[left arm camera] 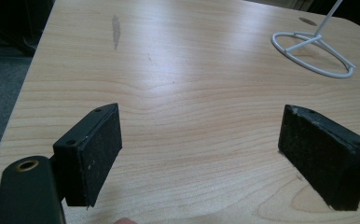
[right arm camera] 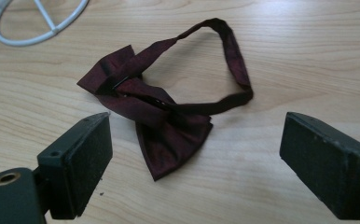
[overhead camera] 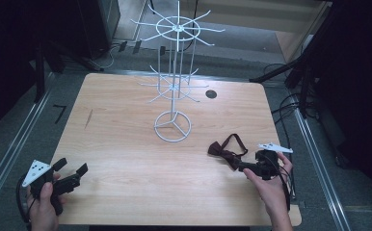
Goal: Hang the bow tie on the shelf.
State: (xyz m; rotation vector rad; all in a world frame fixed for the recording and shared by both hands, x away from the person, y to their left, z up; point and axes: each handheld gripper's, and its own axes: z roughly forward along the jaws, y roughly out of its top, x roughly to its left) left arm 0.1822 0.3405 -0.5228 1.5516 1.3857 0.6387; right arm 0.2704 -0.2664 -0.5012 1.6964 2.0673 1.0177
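Note:
A dark red bow tie (overhead camera: 225,153) (right arm camera: 169,126) lies flat on the wooden table (overhead camera: 126,144), its strap looped away behind it. My right gripper (overhead camera: 239,164) (right arm camera: 199,140) sits just right of it in the high view, held in a hand near the table's right front corner. Its jaws stand wide open on either side of the tie's near wing, and the pads do not touch the cloth. My left gripper (overhead camera: 72,166) (left arm camera: 201,140) is at the front left corner, open, with bare wood between its jaws.
A white wire display rack (overhead camera: 173,126) with spoked hooks on two levels stands at the table's middle back; its ring base (left arm camera: 313,53) (right arm camera: 38,23) is in both gripper views. A dark round hole (overhead camera: 211,94) sits behind it. Dark stands and cables surround the table.

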